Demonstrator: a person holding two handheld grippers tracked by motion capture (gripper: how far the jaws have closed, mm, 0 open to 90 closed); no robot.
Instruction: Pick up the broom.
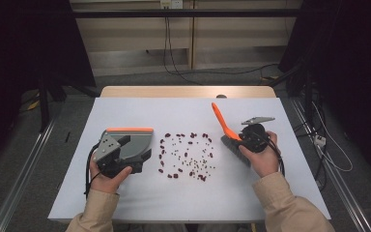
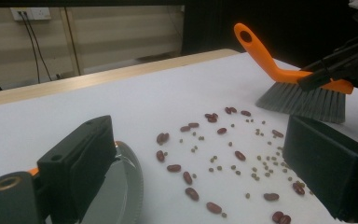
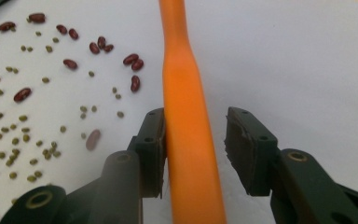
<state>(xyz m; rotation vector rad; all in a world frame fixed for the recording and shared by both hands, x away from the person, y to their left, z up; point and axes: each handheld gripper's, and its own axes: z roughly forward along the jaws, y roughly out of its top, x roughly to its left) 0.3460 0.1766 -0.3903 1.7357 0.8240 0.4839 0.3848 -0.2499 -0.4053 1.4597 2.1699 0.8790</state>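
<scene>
Red beans and small green beans [image 1: 186, 154] lie scattered mid-table, also seen in the left gripper view [image 2: 214, 154] and the right gripper view [image 3: 23, 93]. A grey dustpan [image 1: 133, 142] with an orange edge sits left of them. My left gripper [image 1: 137, 157] is open and points toward the beans, jaws wide apart, with the dustpan's rim [image 2: 121, 186] beside its left jaw. An orange-handled brush [image 1: 221, 121] with grey bristles [image 2: 303, 100] stands right of the beans. My right gripper [image 3: 193, 135] straddles the handle [image 3: 182, 70]: the left jaw touches it and a gap shows at the right jaw.
A white sheet [image 1: 174, 203] covers the table, with a wooden strip [image 1: 188, 92] along the far edge. Cables [image 1: 174, 58] run over the floor behind, and dark curtains hang on both sides. Bare sheet lies in front of the beans and behind them.
</scene>
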